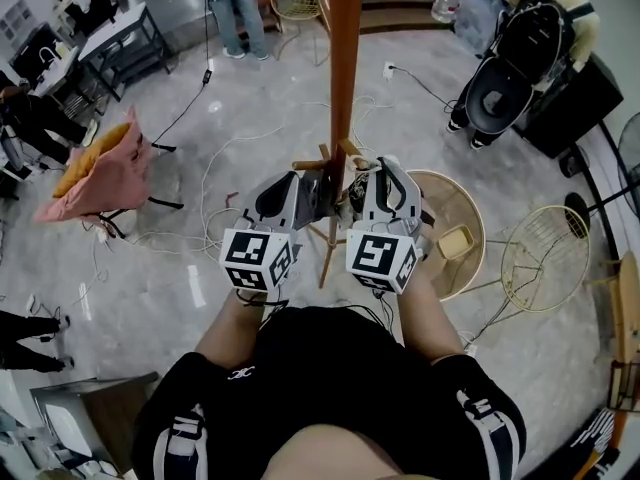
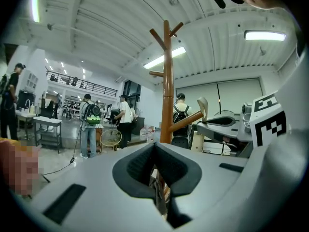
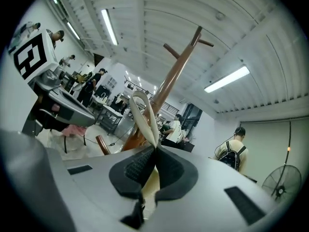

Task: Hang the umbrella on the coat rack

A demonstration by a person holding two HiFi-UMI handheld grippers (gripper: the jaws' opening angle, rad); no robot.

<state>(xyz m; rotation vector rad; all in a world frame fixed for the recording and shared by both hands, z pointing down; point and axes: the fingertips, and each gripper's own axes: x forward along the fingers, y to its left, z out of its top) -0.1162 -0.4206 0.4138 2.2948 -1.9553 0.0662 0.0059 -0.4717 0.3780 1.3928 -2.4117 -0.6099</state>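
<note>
The wooden coat rack (image 1: 343,88) rises right in front of me; its pole (image 2: 167,91) and forked top show in the left gripper view and lean in the right gripper view (image 3: 176,76). My right gripper (image 1: 358,193) (image 3: 153,161) is shut on the umbrella's cream strap loop (image 3: 145,112), which sticks up from the jaws. That loop (image 2: 203,108) hangs just above a slanted peg (image 2: 186,122). My left gripper (image 1: 318,196) (image 2: 155,175) is shut, with dark umbrella fabric (image 2: 161,192) showing between its pads. Most of the umbrella is hidden by the grippers.
A round wicker table (image 1: 470,208) and a wire chair (image 1: 545,258) stand to the right of the rack. A pink cloth (image 1: 100,173) lies over a chair on the left. Cables (image 1: 220,168) trail over the floor. People stand at the back (image 1: 238,3), and a fan (image 3: 280,187) at the right.
</note>
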